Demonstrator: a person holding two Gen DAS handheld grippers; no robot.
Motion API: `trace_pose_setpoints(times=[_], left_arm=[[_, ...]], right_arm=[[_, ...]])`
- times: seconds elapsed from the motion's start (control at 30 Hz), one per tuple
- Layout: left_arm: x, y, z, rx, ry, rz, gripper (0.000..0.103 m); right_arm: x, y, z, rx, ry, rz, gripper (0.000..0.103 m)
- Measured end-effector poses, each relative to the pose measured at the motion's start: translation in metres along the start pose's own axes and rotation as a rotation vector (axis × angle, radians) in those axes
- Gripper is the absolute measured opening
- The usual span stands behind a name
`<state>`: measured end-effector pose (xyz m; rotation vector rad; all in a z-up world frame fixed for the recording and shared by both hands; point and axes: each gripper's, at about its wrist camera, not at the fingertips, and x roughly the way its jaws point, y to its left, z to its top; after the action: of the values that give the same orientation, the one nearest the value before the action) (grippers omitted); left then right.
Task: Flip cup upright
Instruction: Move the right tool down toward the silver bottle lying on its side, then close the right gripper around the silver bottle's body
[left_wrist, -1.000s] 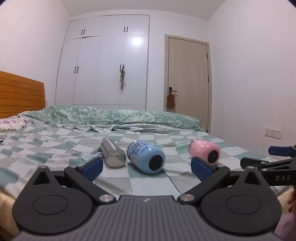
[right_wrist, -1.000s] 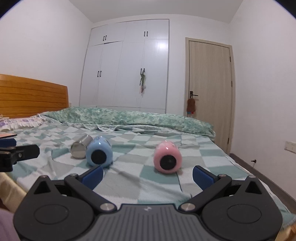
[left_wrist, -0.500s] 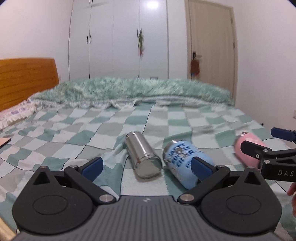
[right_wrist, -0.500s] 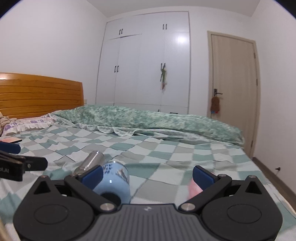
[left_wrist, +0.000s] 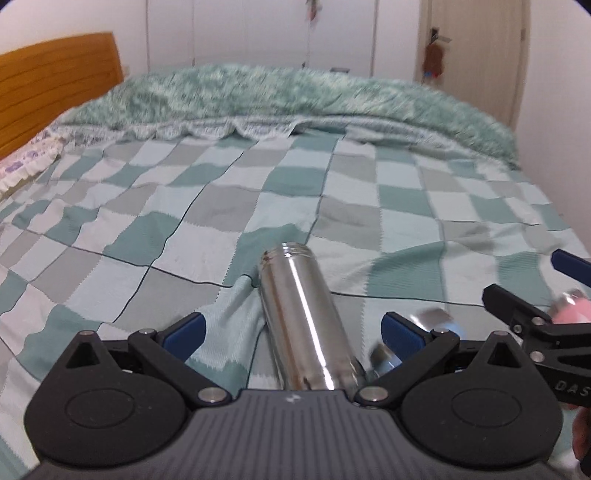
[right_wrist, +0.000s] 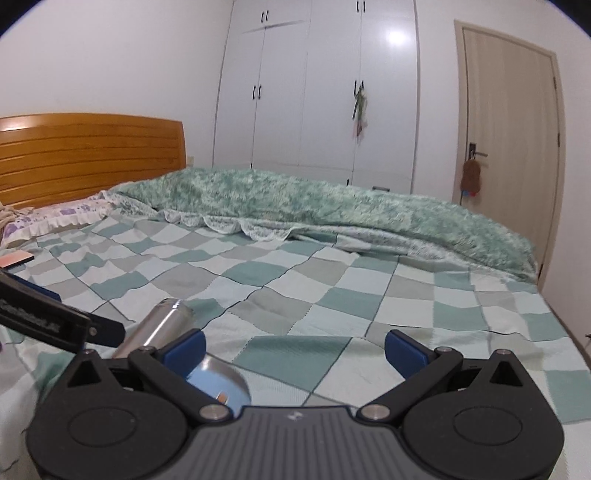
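Closer now, left wrist view: steel cup (left_wrist: 306, 321) on its side on the checked bedspread (left_wrist: 258, 206), mouth toward 12 o'clock, lying between the wide-open, empty left gripper (left_wrist: 291, 328) fingers. Blue cup (left_wrist: 388, 360) blurred at 4 o'clock.

Right wrist view: right gripper (right_wrist: 293, 347) wide open, empty; steel cup (right_wrist: 159, 325) at 9 o'clock outside its left finger, blue cup (right_wrist: 221, 384) beside it.

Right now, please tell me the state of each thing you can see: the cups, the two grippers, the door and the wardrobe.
steel cup: lying on its side, between the open jaws
blue cup: lying on its side, partly hidden
pink cup: blurred, pose unclear
left gripper: open, not touching the cup
right gripper: open, empty
door: closed
wardrobe: doors closed
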<state>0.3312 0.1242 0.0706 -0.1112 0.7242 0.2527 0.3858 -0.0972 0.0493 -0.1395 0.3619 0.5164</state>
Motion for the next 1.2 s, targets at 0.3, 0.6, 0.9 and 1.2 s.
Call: trace_pose_setpoints(times=[0.3,0.6,0.9,1.2], left_arm=[[0.062,-0.006,0.011,-0.032,0.131,0.069,0.103],[0.099,0.002,0.01,-0.142,0.286,0.012,0.072],[0.097,-0.006,0.005,-0.063,0.286,0.063,0.064],[0.057,0.001,0.002,-0.057,0.231,0.038,0.064]], right_arm=[[0.055,-0.006,0.0,0.015,0.083,0.03,0.103],[0.064,-0.011,-0.011,0.032,0.111,0.034,0.103],[0.058,-0.006,-0.01,0.011,0.101,0.05,0.103],[0.028,-0.001,-0.004,0.02,0.086,0.059,0.103]])
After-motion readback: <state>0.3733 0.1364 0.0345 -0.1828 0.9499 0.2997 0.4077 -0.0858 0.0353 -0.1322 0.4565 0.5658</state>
